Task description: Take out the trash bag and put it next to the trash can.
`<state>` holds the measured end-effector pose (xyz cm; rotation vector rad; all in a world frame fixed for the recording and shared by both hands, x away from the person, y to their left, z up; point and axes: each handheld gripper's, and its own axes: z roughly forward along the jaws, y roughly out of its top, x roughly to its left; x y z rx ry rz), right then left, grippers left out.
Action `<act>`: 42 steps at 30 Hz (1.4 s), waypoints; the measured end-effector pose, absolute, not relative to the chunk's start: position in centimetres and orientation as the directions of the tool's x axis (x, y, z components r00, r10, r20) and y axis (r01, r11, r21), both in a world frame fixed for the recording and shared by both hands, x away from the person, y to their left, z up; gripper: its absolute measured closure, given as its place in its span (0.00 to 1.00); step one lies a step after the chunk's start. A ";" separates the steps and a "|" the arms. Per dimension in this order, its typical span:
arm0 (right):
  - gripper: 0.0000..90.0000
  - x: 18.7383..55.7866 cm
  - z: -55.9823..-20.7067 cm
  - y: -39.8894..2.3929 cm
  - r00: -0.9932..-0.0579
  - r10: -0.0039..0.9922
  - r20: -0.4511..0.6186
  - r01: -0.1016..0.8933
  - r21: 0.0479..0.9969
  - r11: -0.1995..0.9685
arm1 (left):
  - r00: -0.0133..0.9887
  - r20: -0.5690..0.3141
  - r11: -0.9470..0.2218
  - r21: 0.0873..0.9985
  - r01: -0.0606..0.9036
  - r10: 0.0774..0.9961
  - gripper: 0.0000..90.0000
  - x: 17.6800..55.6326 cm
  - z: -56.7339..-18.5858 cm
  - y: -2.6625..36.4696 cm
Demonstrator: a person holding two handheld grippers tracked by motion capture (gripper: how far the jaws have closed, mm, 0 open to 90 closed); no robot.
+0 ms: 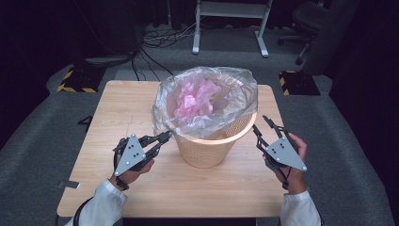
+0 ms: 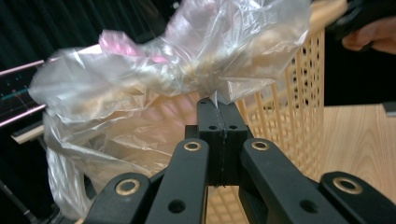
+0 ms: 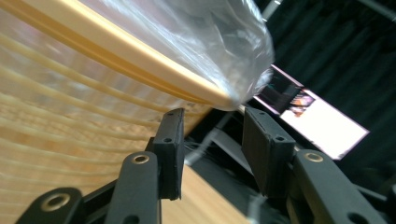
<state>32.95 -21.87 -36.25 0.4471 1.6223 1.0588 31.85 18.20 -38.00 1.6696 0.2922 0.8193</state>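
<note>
Two hand-held grippers work the clear liner of a woven wastebasket at a wooden table.

The basket stands near the middle of the table, lined with a clear plastic bag whose edge folds out over the rim; crumpled pink material lies inside. The left gripper reaches in at the basket's left side just under the rim — its jaws are pressed fully together, pinching a fold of the bag's film between the pads, as the left gripper view shows; the right gripper hovers at the basket's right side, its jaws standing partly apart with nothing between them, just below the rim and the hanging edge of the bag.
</note>
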 end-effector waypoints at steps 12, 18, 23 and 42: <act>0.70 28.7 -39.0 -19.8 -0.508 0.755 -0.415 -0.259 0.909 0.326 | 0.752 0.355 -0.321 0.926 -0.200 0.555 1.00 31.8 -40.1 16.0; 0.71 27.4 -39.7 -18.0 -0.578 0.713 -0.397 -0.284 0.917 0.280 | 0.759 0.350 -0.313 0.928 -0.202 0.550 1.00 31.8 -40.2 15.4; 0.73 26.9 -40.1 -15.3 -0.649 0.666 -0.368 -0.321 0.926 0.198 | 0.765 0.338 -0.296 0.934 -0.200 0.549 1.00 31.7 -40.4 15.0; 1.00 29.4 -39.3 -9.5 -0.659 0.680 -0.321 -0.349 0.932 0.101 | 0.780 0.396 -0.331 0.908 -0.256 0.484 1.00 30.3 -40.9 12.6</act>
